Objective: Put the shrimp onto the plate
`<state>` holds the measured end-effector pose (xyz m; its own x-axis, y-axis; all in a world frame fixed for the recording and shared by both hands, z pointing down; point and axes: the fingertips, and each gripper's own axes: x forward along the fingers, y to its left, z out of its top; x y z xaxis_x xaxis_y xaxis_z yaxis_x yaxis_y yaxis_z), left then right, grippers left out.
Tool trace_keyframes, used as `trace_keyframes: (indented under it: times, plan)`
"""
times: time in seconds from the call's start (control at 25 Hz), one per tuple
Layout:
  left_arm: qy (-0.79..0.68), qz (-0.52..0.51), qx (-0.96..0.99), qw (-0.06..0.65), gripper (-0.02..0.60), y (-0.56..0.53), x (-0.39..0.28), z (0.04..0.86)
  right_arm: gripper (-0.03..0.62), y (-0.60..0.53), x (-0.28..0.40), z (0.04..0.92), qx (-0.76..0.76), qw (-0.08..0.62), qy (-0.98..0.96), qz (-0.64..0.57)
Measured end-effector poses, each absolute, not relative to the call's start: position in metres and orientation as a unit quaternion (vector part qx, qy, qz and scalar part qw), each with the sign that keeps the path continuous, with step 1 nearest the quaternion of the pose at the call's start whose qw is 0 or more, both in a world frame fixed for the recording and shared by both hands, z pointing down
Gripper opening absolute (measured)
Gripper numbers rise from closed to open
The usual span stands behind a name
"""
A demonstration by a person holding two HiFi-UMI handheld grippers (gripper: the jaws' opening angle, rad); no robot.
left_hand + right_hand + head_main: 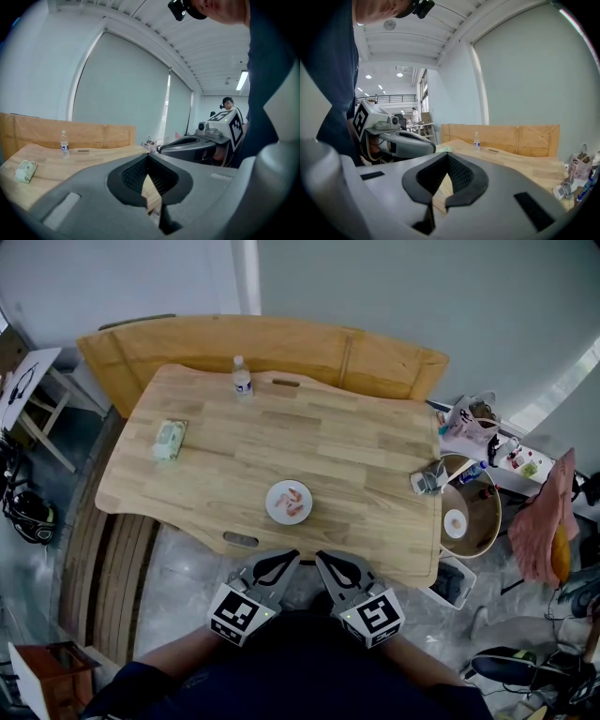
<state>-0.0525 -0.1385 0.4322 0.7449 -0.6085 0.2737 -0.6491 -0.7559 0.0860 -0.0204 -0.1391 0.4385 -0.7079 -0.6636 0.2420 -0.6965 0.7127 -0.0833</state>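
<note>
Your jaws are clenched on nothing: the left gripper [290, 557] and right gripper [324, 557] sit side by side at the bottom centre of the head view, just off the counter [356, 456] edge. The shrimp [293, 500] lie on the white plate [273, 512] at frame centre. They look light, soft and probably slippery, so pinch gently across the thick mid-body.
</note>
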Motion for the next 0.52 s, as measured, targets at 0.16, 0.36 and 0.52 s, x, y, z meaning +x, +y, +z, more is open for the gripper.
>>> trace_keyframes:
  times: [0.16, 0.36, 0.52]
  plan:
    - [-0.338, 0.116, 0.930, 0.089, 0.006, -0.1383, -0.0513, 0.4335, 0.009, -0.1384, -0.0203, 0.4380, 0.368, 0.095, -0.921, 0.090]
    - [-0.336, 0.119, 0.930, 0.090, 0.006, -0.1351, -0.0495, 0.4337, 0.009, -0.1360, -0.0195, 0.4376, 0.365, 0.094, -0.922, 0.092]
    - [-0.335, 0.121, 0.930, 0.088, 0.006, -0.1344, -0.0492, 0.4330, 0.009, -0.1332, -0.0168, 0.4365, 0.363, 0.102, -0.922, 0.090]
